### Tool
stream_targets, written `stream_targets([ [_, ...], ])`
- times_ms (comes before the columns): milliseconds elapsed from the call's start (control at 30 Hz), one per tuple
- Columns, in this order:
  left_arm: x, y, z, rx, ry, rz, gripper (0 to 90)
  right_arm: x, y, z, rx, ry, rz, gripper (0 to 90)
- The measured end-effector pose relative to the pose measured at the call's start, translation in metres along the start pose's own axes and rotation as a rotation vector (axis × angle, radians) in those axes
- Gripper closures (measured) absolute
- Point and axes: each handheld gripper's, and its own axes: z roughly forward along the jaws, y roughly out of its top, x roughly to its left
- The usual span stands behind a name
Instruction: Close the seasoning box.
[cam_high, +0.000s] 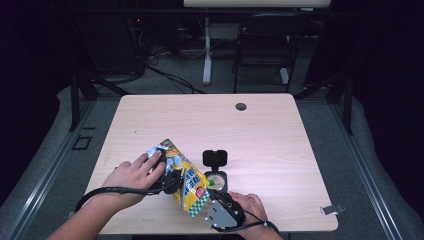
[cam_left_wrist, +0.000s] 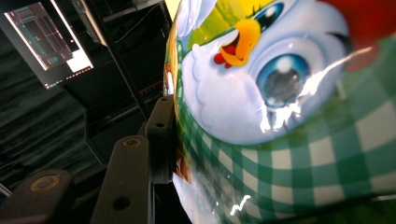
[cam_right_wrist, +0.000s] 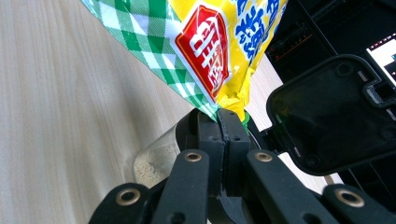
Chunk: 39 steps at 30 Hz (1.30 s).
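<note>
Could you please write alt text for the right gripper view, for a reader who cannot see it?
The right gripper, shut, pinches the bottom corner of a glossy yellow snack bag with green-and-white check and a red label. Just behind it stands a clear container holding pale powder, its black hinged lid open, on a light wooden table.

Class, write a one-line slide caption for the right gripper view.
Right gripper pinches the corner of a yellow and green-checked snack bag above a clear jar with its black lid flipped open.
</note>
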Motion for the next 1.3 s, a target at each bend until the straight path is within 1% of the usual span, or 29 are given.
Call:
stream_targets([
  [200,0.0019,-0.0011,-0.0017,0.001,-0.001,0.005,59.5,0.0007,0.0007,0.0013,-0.013,0.003,0.010,89.3],
  [500,0.0026,-0.0001,-0.0019,0.007,-0.003,0.015,60.0,0.0006,0.0005,0.0019,-0.011,0.008,0.009,89.3],
  [600,0.0026,0.0003,-0.0020,0.003,-0.002,0.010,60.0,0.0002,0.0001,0.0013,-0.005,0.007,0.006,89.3],
  [633,0.0030,0.0007,-0.0020,0.003,-0.003,0.014,60.1,-0.0002,0.0001,0.0010,-0.001,0.008,0.003,89.3],
  [800,0.0046,0.0017,-0.0026,0.004,-0.005,0.021,60.2,-0.0002,-0.0008,0.0017,-0.010,0.007,0.019,89.2],
  [1033,0.0063,0.0023,-0.0031,0.005,-0.008,0.025,60.3,-0.0006,-0.0011,0.0014,-0.011,0.008,0.024,89.1],
  [1167,0.0068,0.0028,-0.0031,0.005,-0.005,0.027,60.3,-0.0008,-0.0012,0.0011,-0.008,0.008,0.023,89.1],
  [1233,0.0077,0.0032,-0.0033,0.006,0.000,0.036,60.3,-0.0011,-0.0011,0.0008,-0.005,0.006,0.021,89.1],
  [1300,0.0079,0.0036,-0.0036,0.010,0.007,0.042,60.3,-0.0009,-0.0015,0.0012,-0.011,0.006,0.030,89.1],
])
